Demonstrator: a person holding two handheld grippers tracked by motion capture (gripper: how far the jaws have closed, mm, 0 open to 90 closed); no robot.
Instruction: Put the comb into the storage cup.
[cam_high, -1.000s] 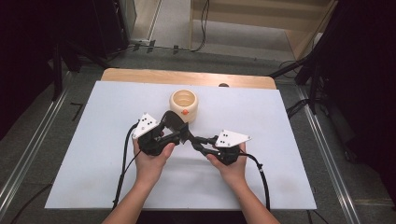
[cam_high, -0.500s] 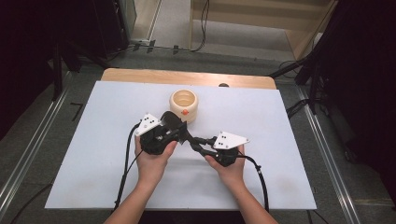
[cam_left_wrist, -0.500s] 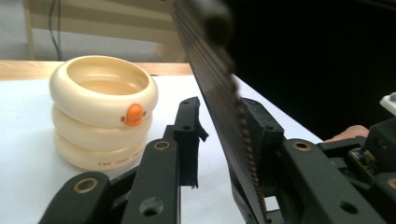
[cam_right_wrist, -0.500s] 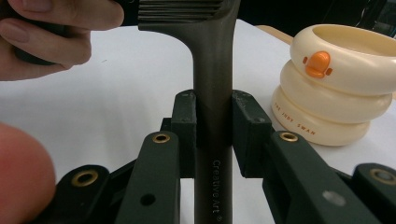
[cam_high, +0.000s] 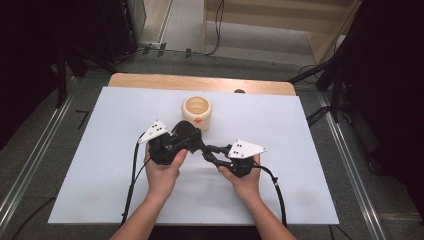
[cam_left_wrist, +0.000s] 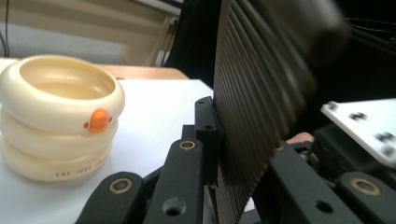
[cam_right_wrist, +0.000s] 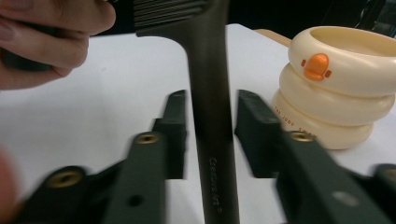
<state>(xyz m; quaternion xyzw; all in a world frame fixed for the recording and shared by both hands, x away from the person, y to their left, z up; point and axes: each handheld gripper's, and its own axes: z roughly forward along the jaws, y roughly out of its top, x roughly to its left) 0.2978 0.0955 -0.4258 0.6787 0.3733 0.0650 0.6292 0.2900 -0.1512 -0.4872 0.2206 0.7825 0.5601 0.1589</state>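
Note:
A black brush with a ribbed head is held above the white sheet. My left gripper is shut on its head, the jaws pressed against the ribbed face. The brush's handle runs toward my right gripper, which is open, with one jaw on each side of the handle and a gap on both sides. A cream ringed cup with an orange duck beak stands upright just beyond the brush; in the left gripper view the cup is at the left.
The white sheet covers the table, and a wooden edge shows at the back. Metal rails run along both sides. The hand that holds my left gripper shows at the upper left of the right gripper view.
My right gripper has moved left toward the left one, and its jaws now straddle the brush handle. The left gripper and the cup have stayed in place.

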